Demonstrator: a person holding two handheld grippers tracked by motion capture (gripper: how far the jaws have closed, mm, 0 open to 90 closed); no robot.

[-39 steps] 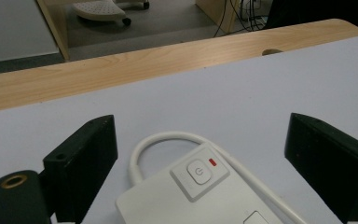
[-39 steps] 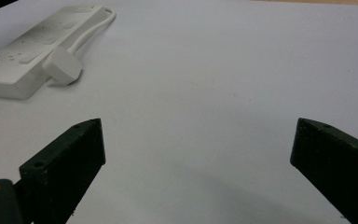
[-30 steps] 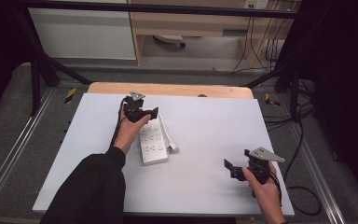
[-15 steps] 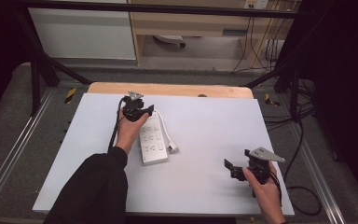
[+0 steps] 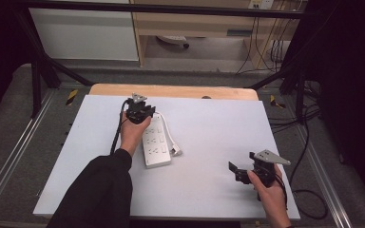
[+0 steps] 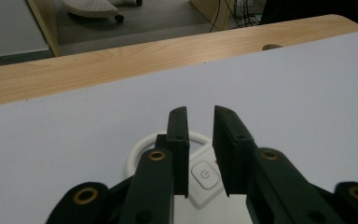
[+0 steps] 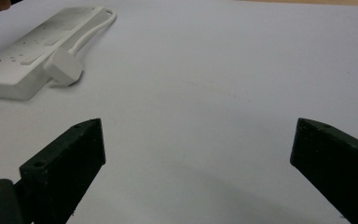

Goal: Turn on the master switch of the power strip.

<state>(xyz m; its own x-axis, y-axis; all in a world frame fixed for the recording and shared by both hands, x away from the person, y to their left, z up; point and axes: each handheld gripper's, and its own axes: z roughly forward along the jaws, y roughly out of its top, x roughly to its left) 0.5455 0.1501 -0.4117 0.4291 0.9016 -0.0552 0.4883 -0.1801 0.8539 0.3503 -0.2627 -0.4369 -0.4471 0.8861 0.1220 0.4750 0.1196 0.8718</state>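
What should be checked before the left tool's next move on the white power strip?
1. Left tool over the switch end of the white rectangular plastic power strip: ok.
2. Jaws have just been closing and stand narrow, straddling the white square power button; pads pressing on anything: cannot tell.
3. Strip flat on the white table sheet: ok.
4. White cord looped beside the strip, white plug near its side: ok.
5. Right tool open, apart from the strip: ok.
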